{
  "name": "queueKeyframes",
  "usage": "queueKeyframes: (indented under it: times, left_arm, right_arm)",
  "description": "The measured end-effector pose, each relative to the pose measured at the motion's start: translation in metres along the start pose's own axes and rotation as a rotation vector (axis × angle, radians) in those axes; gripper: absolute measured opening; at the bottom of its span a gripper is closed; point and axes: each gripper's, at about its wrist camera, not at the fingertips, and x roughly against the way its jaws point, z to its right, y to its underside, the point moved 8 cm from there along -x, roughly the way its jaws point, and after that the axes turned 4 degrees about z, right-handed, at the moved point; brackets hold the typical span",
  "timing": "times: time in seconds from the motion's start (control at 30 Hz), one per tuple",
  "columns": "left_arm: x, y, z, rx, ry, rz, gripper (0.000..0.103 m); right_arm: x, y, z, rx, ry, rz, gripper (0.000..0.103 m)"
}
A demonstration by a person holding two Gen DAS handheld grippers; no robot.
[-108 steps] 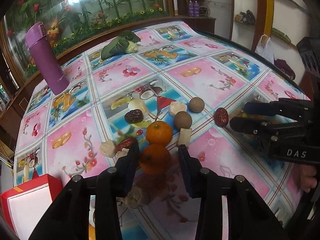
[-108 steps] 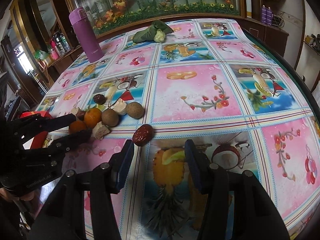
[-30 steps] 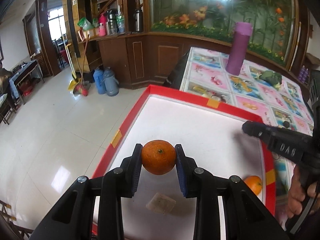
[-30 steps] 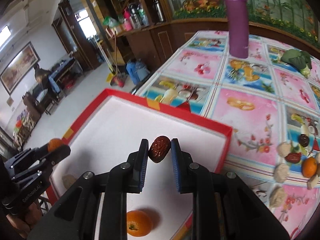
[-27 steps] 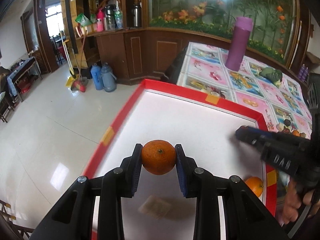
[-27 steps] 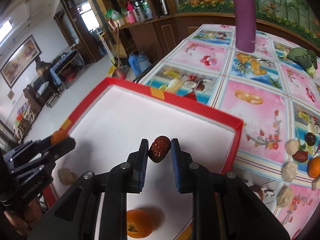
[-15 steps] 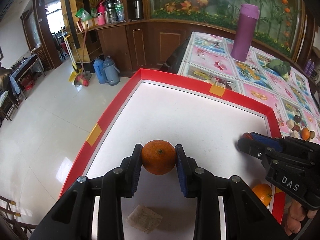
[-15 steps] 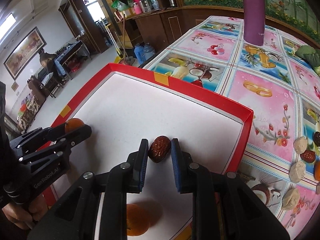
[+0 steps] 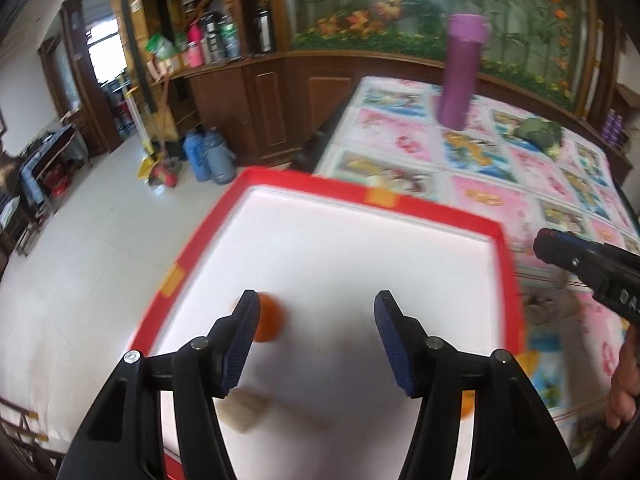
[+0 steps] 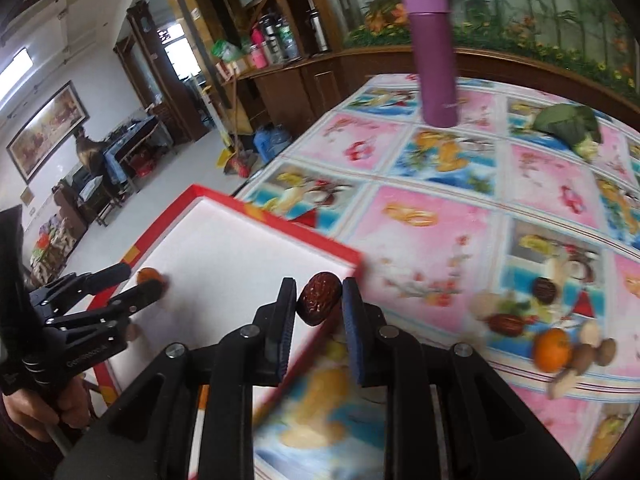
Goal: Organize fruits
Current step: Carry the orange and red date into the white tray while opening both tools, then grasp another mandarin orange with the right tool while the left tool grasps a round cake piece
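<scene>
The left tool (image 9: pixel 314 330) stood wide open over the white floor of the red-rimmed box (image 9: pixel 432 216), gripping nothing; a mandarin (image 9: pixel 269 322) lay in the box just beside its left finger, near the box's left edge. The right tool (image 10: pixel 319 308) was clamped on a dark red date (image 10: pixel 319 297), poised above the box's right rim. To finish this step well, I judged the date should be carried clear inside the rim and lowered close to the floor before letting go, so it would not roll or bounce out. Farther along the surface (image 10: pixel 440 216), a second mandarin (image 10: pixel 553 349), dates and brown fruits waited near its right edge.
</scene>
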Motion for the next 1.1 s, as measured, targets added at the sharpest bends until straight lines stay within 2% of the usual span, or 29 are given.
queueKeyframes:
  times: [0.27, 0.43, 0.53, 0.73, 0.77, 0.8, 0.87, 1.1]
  left_arm:
    - [0.019, -0.004, 0.079, -0.128, 0.102, 0.028, 0.064]
    - [0.023, 0.005, 0.125, -0.217, 0.168, 0.018, 0.064]
    - [0.026, 0.010, 0.142, -0.249, 0.194, 0.012, 0.064]
    - [0.027, 0.018, 0.150, -0.264, 0.214, -0.005, 0.064]
    - [0.028, 0.019, 0.150, -0.264, 0.215, -0.007, 0.064]
    - [0.028, 0.019, 0.150, -0.263, 0.214, -0.009, 0.064]
    - [0.028, 0.020, 0.150, -0.262, 0.214, -0.010, 0.064]
    - [0.025, 0.023, 0.158, -0.278, 0.231, -0.020, 0.064]
  right_arm:
    - [0.039, 0.018, 0.093, -0.046, 0.115, -0.013, 0.025]
    - [0.045, 0.027, 0.127, -0.041, 0.159, -0.042, 0.025]
    - [0.041, 0.032, 0.134, -0.030, 0.161, -0.059, 0.025]
    - [0.038, 0.030, 0.133, 0.015, 0.185, -0.048, 0.025]
    - [0.037, 0.030, 0.134, 0.020, 0.193, -0.052, 0.028]
    - [0.036, 0.030, 0.134, 0.022, 0.195, -0.058, 0.037]
    - [0.036, 0.031, 0.134, 0.031, 0.194, -0.061, 0.043]
    - [0.035, 0.030, 0.139, 0.068, 0.241, -0.046, 0.042]
